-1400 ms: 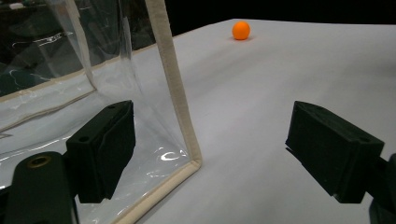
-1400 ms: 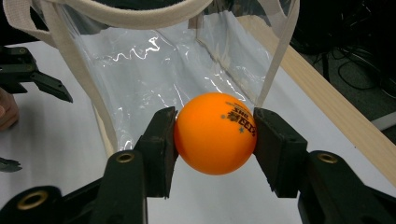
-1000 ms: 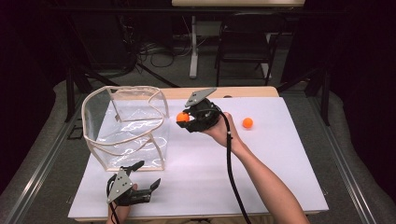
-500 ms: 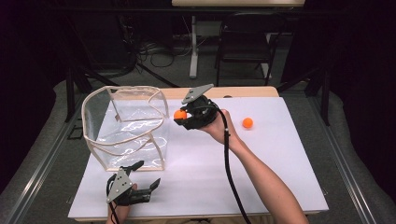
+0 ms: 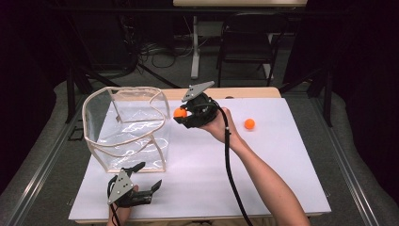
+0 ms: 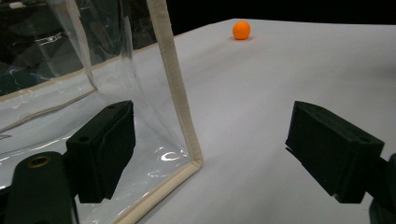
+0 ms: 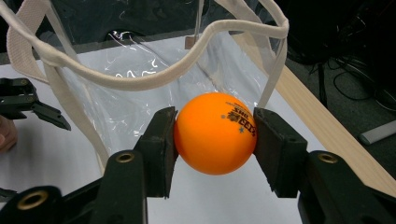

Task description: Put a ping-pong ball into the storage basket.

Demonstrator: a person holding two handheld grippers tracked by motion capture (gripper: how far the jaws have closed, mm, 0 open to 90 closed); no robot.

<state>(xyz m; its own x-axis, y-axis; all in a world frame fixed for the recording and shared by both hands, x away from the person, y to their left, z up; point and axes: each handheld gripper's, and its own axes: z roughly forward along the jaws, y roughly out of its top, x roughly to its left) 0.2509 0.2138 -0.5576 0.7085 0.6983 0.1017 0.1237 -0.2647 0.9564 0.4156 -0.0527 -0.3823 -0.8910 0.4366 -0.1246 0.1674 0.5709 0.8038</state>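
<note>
The small glossy orange ball sat pinched between the two black pads of the right gripper, held in the air just beside the rim of the clear plastic bag with cream fabric trim. To finish well, it seemed best to carry the ball fully over the sagging rim before loosening the grip. The left gripper rested wide open and empty beside the bag's near corner, while a second orange ball lay apart on the white table.

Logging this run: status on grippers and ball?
Right gripper shut on orange ping-pong ball beside clear plastic bag. Left gripper open, idle. Nothing blocking.
</note>
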